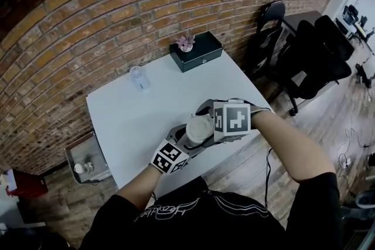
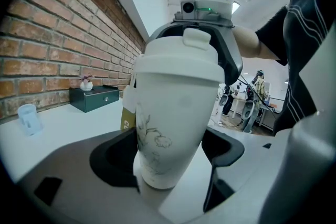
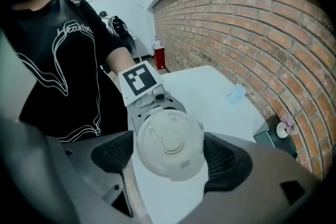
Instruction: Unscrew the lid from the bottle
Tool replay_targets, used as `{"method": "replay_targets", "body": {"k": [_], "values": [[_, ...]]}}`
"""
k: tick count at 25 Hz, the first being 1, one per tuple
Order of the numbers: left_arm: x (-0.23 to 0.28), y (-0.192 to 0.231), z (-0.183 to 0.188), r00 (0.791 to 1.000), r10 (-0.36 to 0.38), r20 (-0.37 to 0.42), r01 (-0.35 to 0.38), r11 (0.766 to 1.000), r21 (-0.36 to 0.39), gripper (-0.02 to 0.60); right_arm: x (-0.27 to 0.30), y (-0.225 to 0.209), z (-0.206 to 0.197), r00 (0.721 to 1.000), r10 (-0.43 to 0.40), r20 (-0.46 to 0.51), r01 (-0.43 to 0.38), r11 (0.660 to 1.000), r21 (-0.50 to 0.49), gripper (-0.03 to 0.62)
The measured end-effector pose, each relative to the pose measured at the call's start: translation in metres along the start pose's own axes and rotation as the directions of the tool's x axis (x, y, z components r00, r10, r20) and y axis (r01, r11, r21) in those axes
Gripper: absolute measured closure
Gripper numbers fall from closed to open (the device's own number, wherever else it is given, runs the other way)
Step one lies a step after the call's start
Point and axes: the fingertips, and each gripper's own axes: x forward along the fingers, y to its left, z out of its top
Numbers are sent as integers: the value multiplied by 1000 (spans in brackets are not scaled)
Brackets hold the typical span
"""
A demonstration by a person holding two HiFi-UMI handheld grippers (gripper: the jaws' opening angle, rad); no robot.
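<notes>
Left gripper view shows the left gripper clamped on the lower body of the white bottle, which stands nearly upright by the table's near edge. Above it the right gripper straddles the lid, jaws wide, with a sliver of gap at one pad. Close squarely on the lid's rim before twisting, and grip the body firmly so it cannot turn along.

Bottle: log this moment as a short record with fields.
bottle: white, upright, at the table's near edge
lid: on the bottle
left gripper: jaws shut on the bottle's lower body
right gripper: jaws around the lid from above, slim gap at one side, not pressing
far side of table: clear cup, dark box
</notes>
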Motion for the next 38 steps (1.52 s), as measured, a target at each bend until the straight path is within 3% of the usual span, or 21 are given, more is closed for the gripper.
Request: {"method": "replay_targets", "body": {"k": [4, 11, 16, 31, 38], "values": [[0, 2, 1, 1000, -3, 9, 3, 1000, 12, 181, 2, -2, -1, 994, 16, -110, -15, 1000, 15, 215], [0, 3, 3, 1000, -2, 29, 2, 1000, 13, 181, 9, -7, -8, 969, -11, -247, 13, 1000, 6, 177], [0, 2, 2, 999, -6, 36, 5, 1000, 10, 181, 11, -7, -13, 955, -8, -295, 12, 1000, 12, 174], [0, 2, 2, 999, -31, 23, 30, 999, 10, 181, -15, 3, -2, 947, 13, -320, -26, 999, -34, 184], [-10, 2, 7, 998, -62, 10, 61, 998, 15, 181, -53, 0, 27, 979, -46, -199, 49, 999, 12, 184]]}}
